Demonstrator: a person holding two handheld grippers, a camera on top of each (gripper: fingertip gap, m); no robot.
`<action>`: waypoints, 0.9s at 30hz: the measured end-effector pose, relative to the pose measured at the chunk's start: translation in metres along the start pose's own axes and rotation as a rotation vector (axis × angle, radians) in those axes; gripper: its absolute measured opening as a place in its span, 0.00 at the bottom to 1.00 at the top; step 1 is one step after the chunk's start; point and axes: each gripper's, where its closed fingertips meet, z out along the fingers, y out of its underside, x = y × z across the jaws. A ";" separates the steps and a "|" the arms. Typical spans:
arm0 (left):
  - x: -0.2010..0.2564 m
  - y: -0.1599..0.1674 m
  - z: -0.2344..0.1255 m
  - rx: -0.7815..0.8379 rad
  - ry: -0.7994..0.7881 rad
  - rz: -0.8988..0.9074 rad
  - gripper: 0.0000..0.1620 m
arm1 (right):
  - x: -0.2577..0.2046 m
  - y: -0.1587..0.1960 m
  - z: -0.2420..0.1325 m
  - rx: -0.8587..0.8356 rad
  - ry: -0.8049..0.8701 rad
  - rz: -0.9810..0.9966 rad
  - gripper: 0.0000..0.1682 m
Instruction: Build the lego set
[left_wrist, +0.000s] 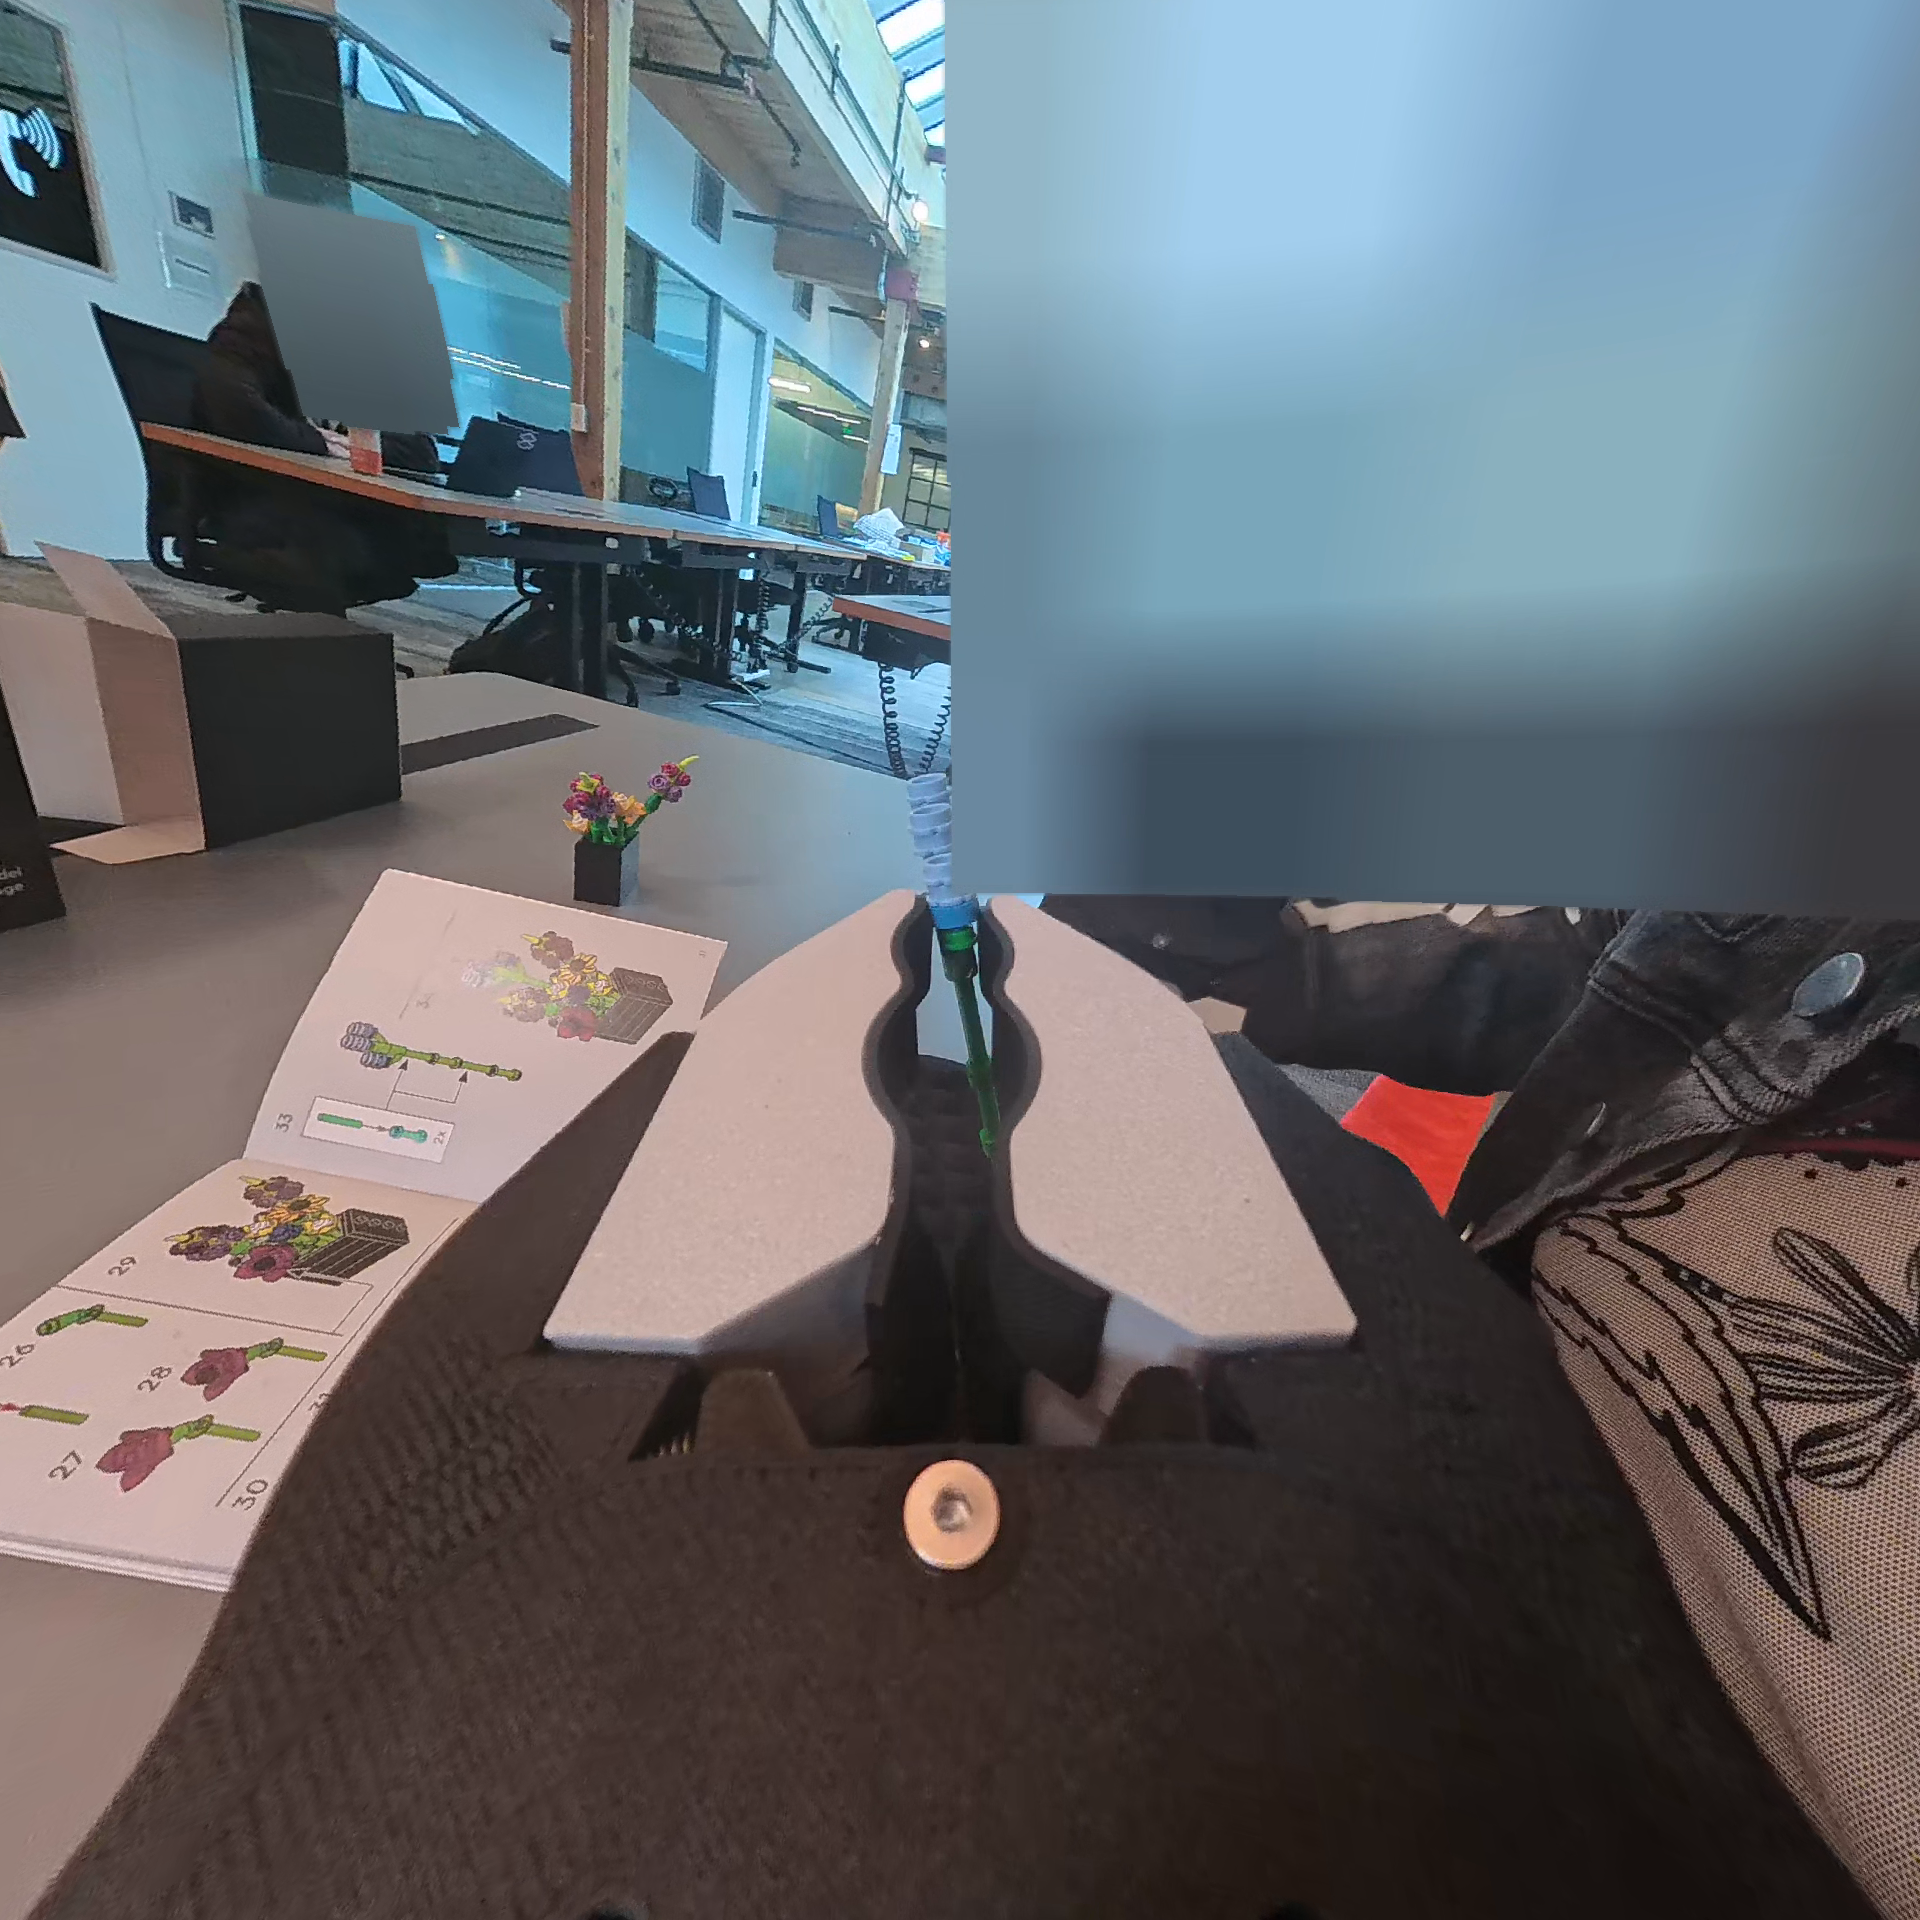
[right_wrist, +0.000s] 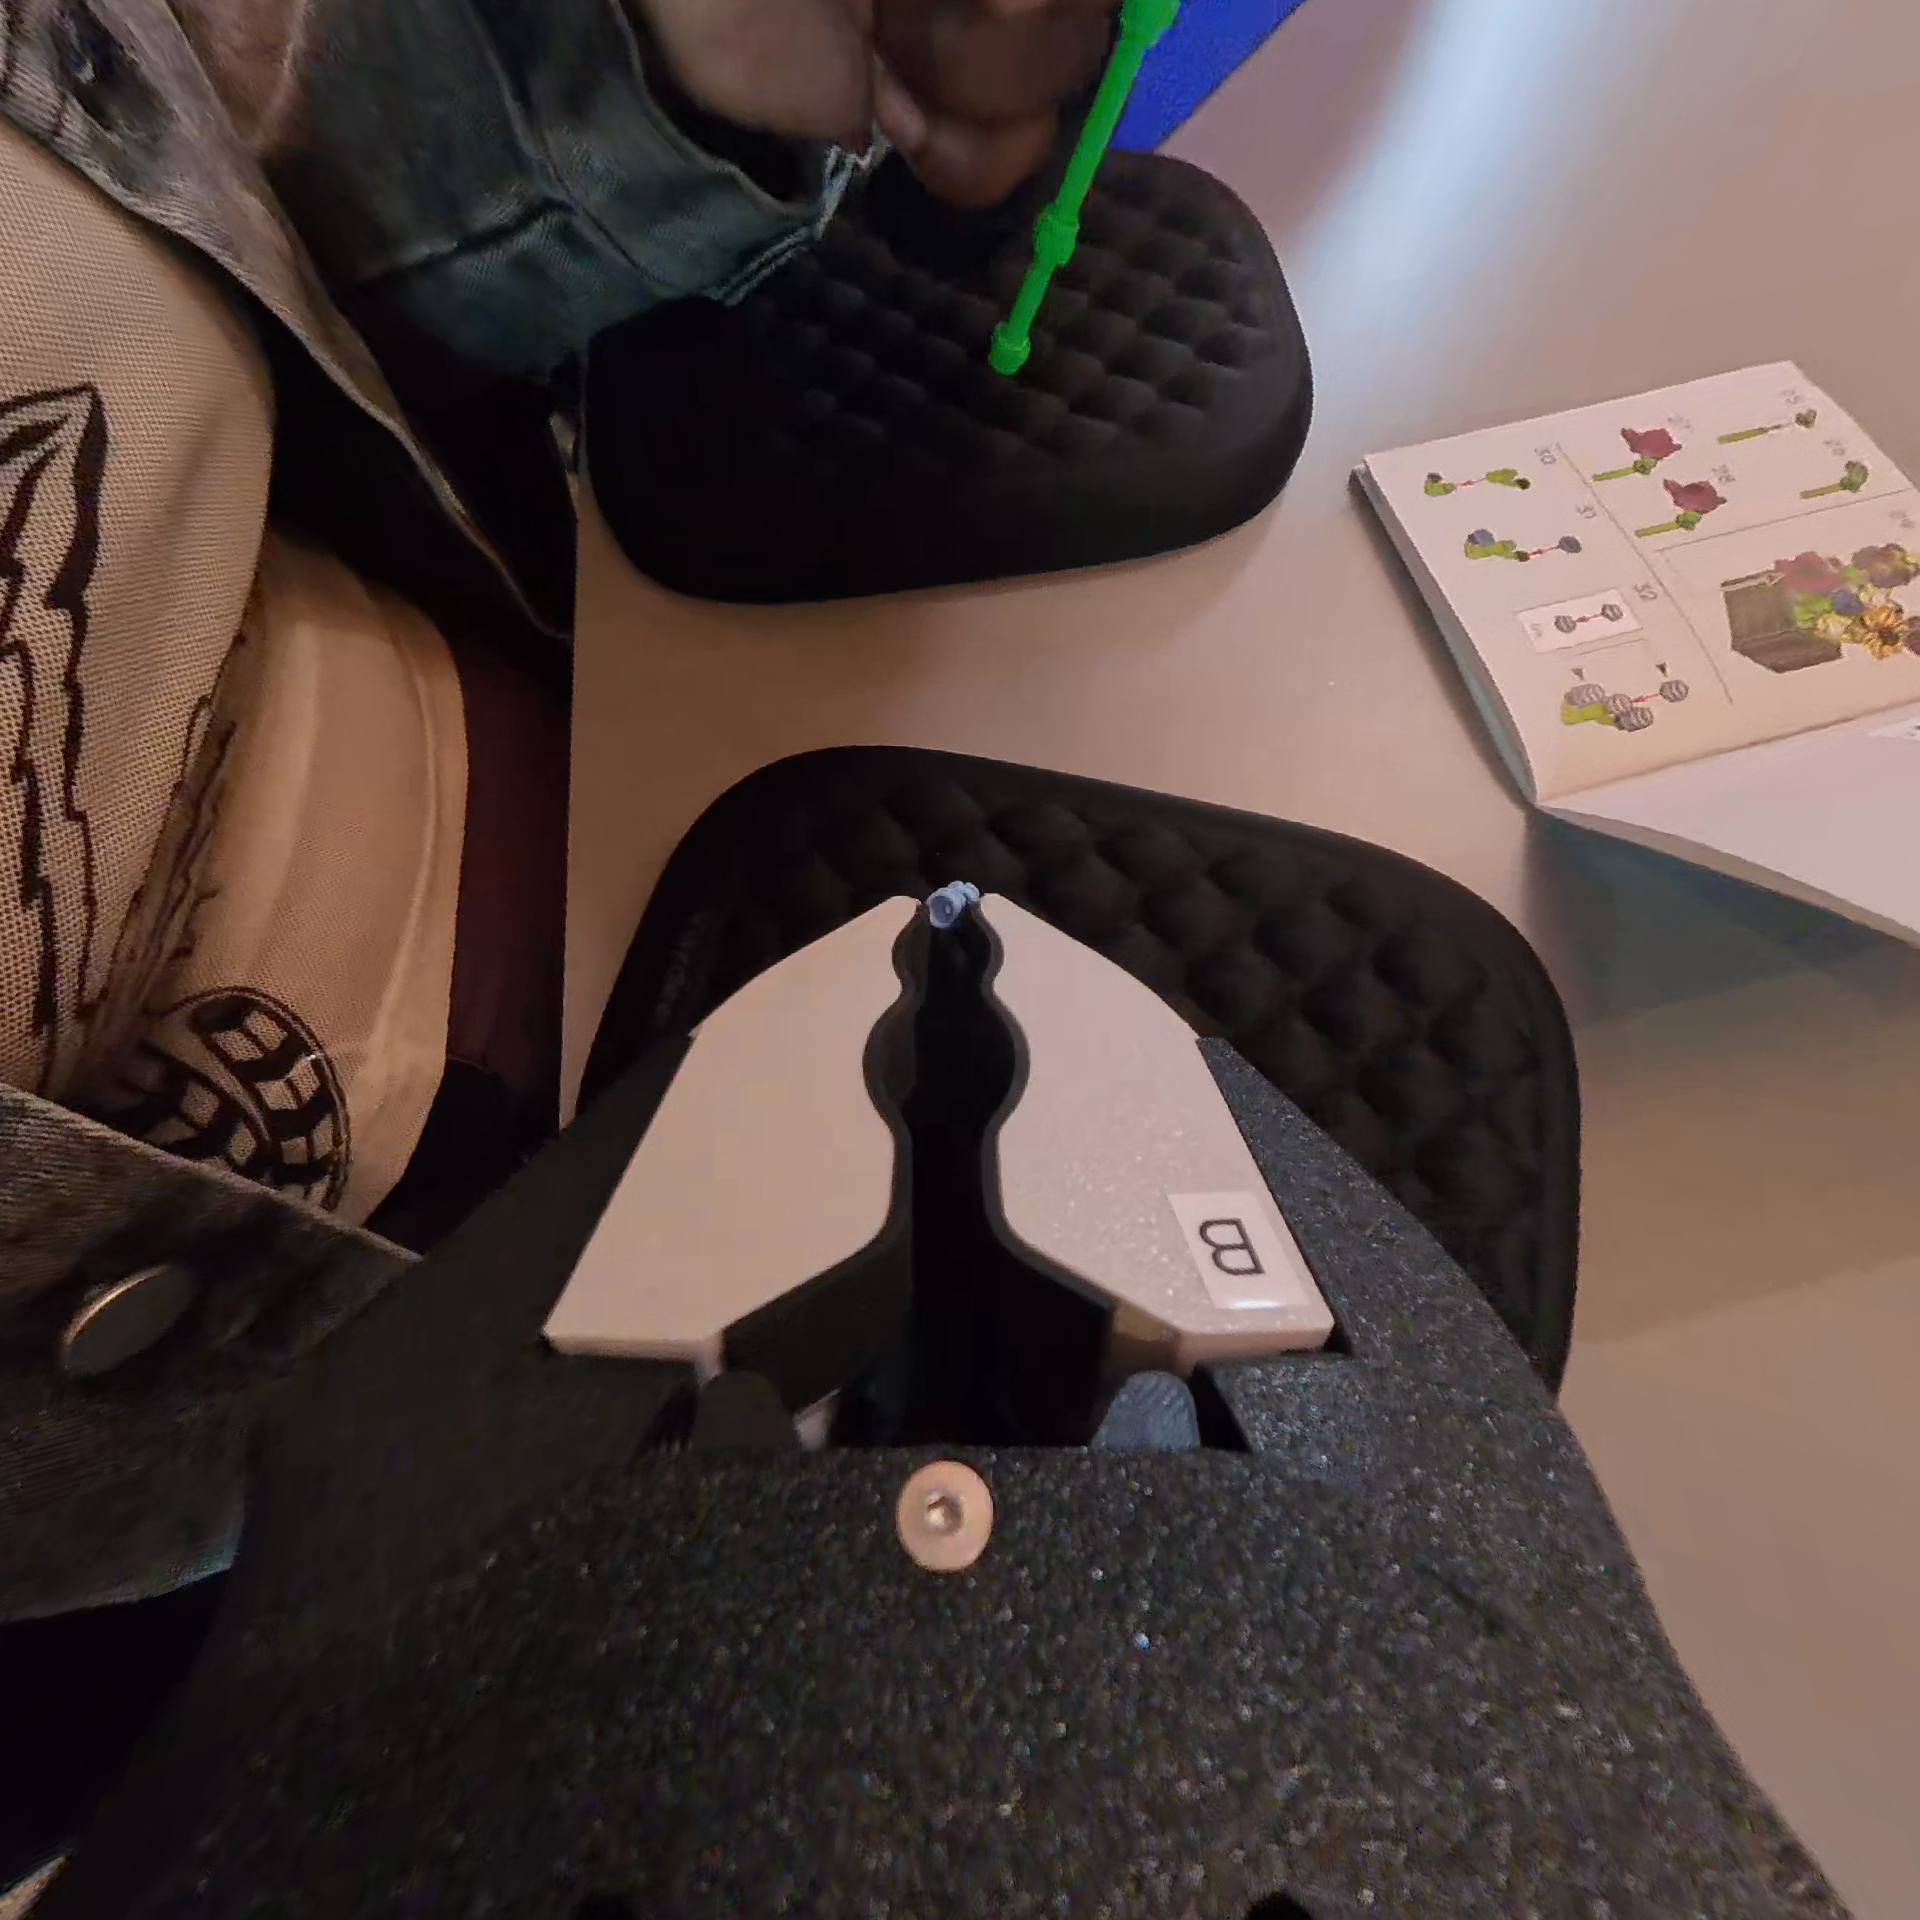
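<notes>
In the left wrist view my left gripper is shut on a thin green stem. A stack of lavender pieces sits on the stem's top, above the fingertips. The stem's lower end hangs between the fingers. In the right wrist view my right gripper is shut on one small lavender piece at its very tips, above a black quilted pad. A green stem slants down from the top edge over a second black pad; its upper end is out of frame.
An open instruction booklet lies on the grey table, also in the right wrist view. A small built bouquet in a black pot stands beyond it. An open black and white box is at the far left. A person's jacket is close on the right. There is about 15 centimetres between the tips of the two grippers.
</notes>
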 end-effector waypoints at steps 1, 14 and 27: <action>0.000 0.000 0.000 0.000 0.001 -0.002 0.05 | 0.000 0.001 0.001 0.005 0.001 0.006 0.04; -0.001 0.003 0.002 -0.008 0.008 -0.016 0.05 | 0.001 0.001 0.005 0.023 -0.010 -0.007 0.04; -0.001 0.009 0.005 -0.014 0.026 -0.031 0.05 | 0.000 0.004 0.010 -0.135 -0.176 -0.133 0.04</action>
